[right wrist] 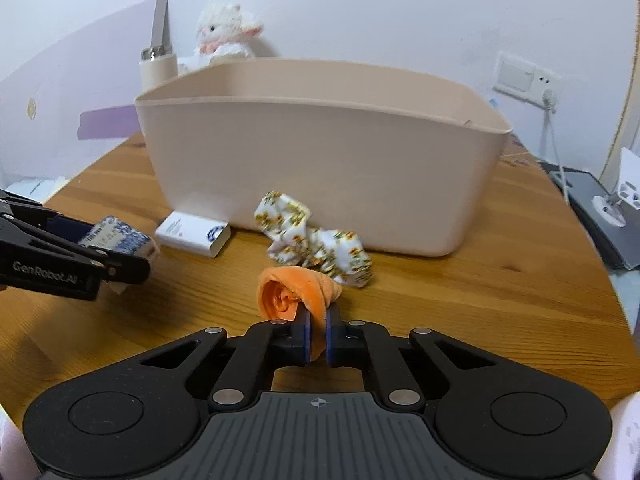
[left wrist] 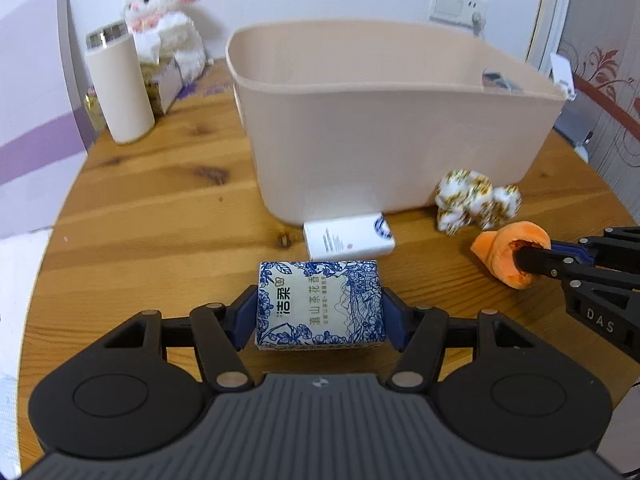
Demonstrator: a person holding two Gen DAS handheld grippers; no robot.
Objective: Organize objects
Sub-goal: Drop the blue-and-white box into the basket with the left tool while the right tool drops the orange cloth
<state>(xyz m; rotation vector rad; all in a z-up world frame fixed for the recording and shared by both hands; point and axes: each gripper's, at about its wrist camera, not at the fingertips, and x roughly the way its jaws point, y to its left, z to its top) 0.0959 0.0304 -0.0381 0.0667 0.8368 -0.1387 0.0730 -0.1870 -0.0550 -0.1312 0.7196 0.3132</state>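
Note:
My left gripper [left wrist: 320, 312] is shut on a blue-and-white patterned tissue pack [left wrist: 320, 308], held just above the wooden table [left wrist: 140, 208]; the pack also shows in the right wrist view [right wrist: 120, 238]. My right gripper [right wrist: 316, 336] is shut on a rolled orange cloth [right wrist: 296, 292], seen at the right of the left wrist view [left wrist: 508, 252]. A large beige plastic bin [left wrist: 392, 120] stands behind; it also shows in the right wrist view [right wrist: 320, 152]. A white box [left wrist: 348, 238] and a floral scrunchie [left wrist: 476, 200] lie at the bin's base.
A cream flask [left wrist: 118, 88], a white plush lamb [left wrist: 168, 20] and a small carton stand at the back left. A lilac wall panel [left wrist: 28, 80] borders the left. A wall socket [right wrist: 528, 78] with a cable is at the right.

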